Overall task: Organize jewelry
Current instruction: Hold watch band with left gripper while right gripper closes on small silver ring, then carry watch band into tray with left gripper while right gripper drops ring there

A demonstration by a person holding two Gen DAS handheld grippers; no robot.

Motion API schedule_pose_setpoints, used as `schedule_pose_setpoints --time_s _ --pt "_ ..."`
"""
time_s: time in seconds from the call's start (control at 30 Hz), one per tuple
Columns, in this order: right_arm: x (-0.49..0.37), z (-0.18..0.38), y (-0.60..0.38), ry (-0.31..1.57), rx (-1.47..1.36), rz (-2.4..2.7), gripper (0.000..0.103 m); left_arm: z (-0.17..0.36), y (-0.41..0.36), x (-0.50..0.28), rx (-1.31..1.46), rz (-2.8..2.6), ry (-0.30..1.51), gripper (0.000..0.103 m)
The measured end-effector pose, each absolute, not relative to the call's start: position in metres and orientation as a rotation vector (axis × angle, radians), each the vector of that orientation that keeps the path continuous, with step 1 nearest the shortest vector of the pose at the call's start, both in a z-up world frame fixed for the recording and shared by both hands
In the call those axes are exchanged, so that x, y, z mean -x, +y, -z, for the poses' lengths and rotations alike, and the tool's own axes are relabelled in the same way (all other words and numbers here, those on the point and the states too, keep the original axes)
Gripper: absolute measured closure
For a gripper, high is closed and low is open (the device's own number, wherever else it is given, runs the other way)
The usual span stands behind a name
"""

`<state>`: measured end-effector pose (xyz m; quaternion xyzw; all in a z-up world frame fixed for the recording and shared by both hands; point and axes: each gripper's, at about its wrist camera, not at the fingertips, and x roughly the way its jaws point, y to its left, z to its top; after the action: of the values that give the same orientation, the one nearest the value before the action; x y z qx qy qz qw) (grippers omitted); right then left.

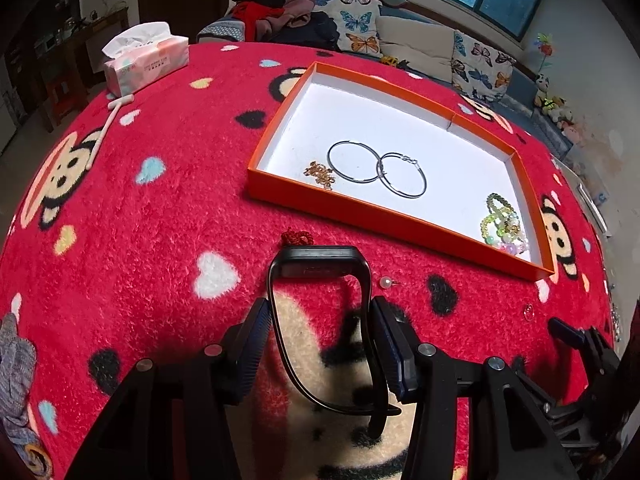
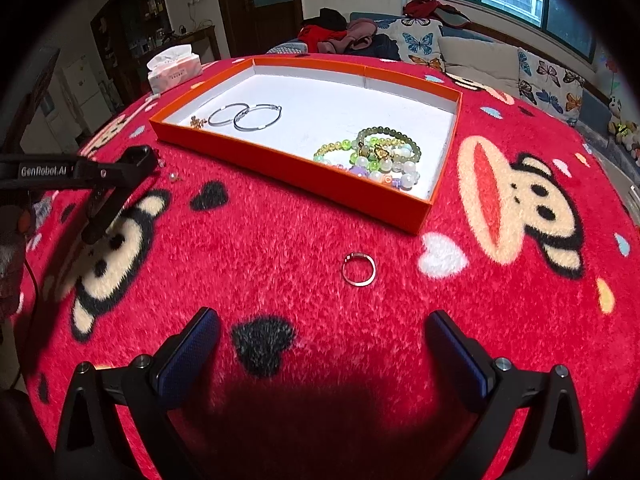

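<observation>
step: left gripper [image 1: 320, 340] pinches black wristband [image 1: 320, 264] between its pads | right gripper [image 2: 320, 356] spread, ring [image 2: 359, 270] just ahead | next: likely carry band into orange tray [image 1: 384, 218] ahead-right

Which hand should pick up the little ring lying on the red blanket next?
Right, probably. The right gripper is open with the ring just ahead of its fingers, while the left gripper holds the black band.

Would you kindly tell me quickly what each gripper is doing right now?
Left gripper: closed on the black smart band.
Right gripper: open, holding nothing; a ring lies on the blanket ahead of it.
</observation>
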<state>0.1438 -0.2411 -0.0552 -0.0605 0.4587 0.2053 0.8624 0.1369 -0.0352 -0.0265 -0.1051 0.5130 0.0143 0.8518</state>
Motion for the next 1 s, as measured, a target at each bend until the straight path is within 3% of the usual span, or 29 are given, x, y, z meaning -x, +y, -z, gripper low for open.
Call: schedule_pose_setpoints --time_s 0.13,0.27,0.7,1.0 --pt "-0.151 0.053 -0.239 0.962 0.133 -0.42 0.0 0.022 -0.036 -0.136 0.221 -0.016 1.07 0.049" --pt "-0.159 0.052 -0.239 0.963 0.137 -0.403 0.01 0.018 -0.034 -0.137 0.225 -0.009 1.061 0.049" --pt "-0.167 0.048 -0.242 0.969 0.21 -0.352 0.063 0.008 -0.035 -0.138 0.221 0.021 1.047 0.049" --pt "-0.162 0.048 -0.232 0.964 0.289 -0.369 0.074 -0.001 -0.039 -0.137 0.189 0.039 1.031 0.049"
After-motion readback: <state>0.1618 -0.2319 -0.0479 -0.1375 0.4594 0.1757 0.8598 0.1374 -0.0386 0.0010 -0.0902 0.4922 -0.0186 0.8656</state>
